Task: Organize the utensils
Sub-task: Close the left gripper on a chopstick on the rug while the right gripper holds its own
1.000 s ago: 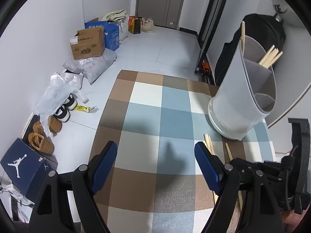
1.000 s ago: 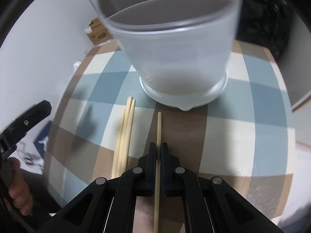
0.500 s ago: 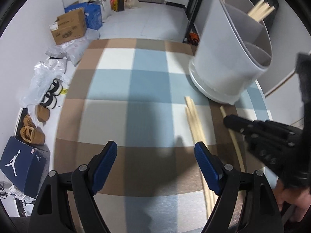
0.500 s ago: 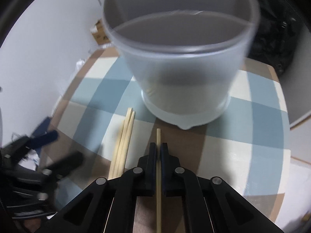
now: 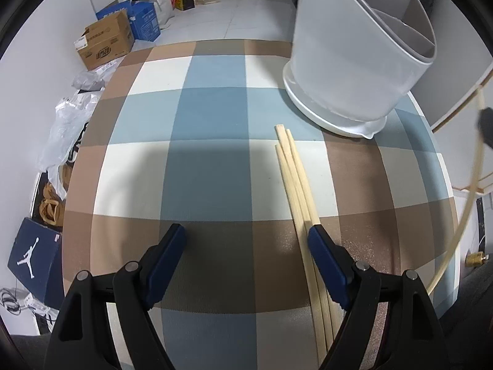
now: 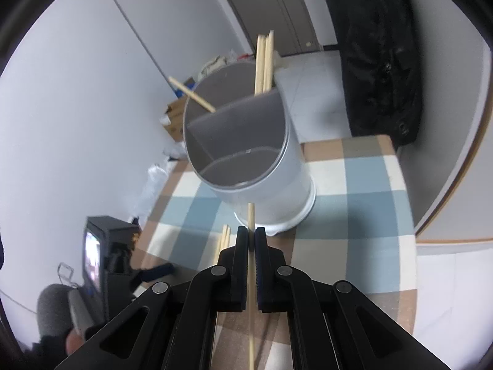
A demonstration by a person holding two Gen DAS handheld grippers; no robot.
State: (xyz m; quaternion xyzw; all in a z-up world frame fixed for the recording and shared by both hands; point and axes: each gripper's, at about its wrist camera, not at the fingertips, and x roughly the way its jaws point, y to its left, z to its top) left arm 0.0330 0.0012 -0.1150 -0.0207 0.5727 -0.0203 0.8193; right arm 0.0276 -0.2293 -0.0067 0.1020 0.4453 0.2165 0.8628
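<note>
A white divided utensil holder point(image 5: 354, 71) stands at the table's far right; it also shows in the right wrist view point(image 6: 255, 172), with several chopsticks point(image 6: 263, 61) standing in its back compartments. Three wooden chopsticks point(image 5: 299, 191) lie on the checked tablecloth point(image 5: 209, 154) in front of it. My left gripper point(image 5: 246, 243) is open and empty above the cloth, its right finger beside these chopsticks. My right gripper point(image 6: 251, 237) is shut on a single chopstick point(image 6: 251, 215), held in the air and pointing at the holder. That chopstick also shows at the right edge of the left wrist view point(image 5: 474, 169).
The table ends on the left and far side. On the floor to the left lie cardboard boxes point(image 5: 104, 43), plastic bags point(image 5: 67, 120), shoes and a shoe box point(image 5: 34, 256). A black bag point(image 6: 379, 55) stands behind the table.
My right gripper has lifted the single chopstick off the cloth and risen to above the holder's rim. My left gripper has moved forward and right toward the three chopsticks.
</note>
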